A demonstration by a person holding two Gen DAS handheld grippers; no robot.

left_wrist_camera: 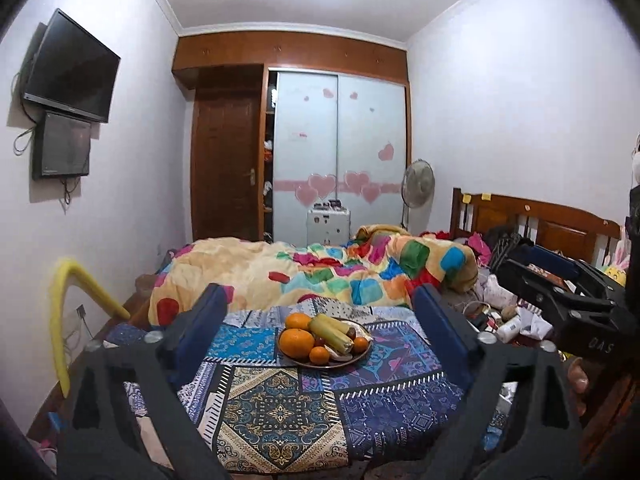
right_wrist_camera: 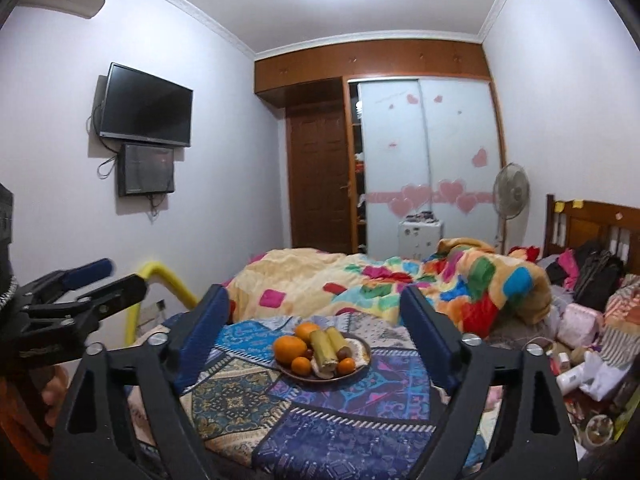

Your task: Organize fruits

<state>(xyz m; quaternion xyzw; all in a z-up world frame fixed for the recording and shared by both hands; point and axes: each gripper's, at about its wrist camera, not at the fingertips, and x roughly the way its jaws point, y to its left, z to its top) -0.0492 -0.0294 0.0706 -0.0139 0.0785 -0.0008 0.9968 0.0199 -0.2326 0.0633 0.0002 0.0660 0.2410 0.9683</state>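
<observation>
Plate point(left_wrist_camera: 362, 356) on patterned cloth point(left_wrist_camera: 280, 408), near centre; oranges point(left_wrist_camera: 296, 343) left, bananas point(left_wrist_camera: 331, 333) centre upon it; blanket point(left_wrist_camera: 320, 276) behind; wardrobe point(left_wrist_camera: 340, 152) far; screens point(left_wrist_camera: 72, 68) left wall; headboard point(left_wrist_camera: 560, 228) right.

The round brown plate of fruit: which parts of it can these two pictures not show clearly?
- Round brown plate: its floor is hidden by fruit in both views.
- Small dark fruits: too small to identify.
- Pale item under the yellow-green bananas: mostly covered, right wrist view.

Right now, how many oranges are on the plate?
4 visible: a big one front left, one behind it, small ones at the front and right. Others may be hidden.
</observation>
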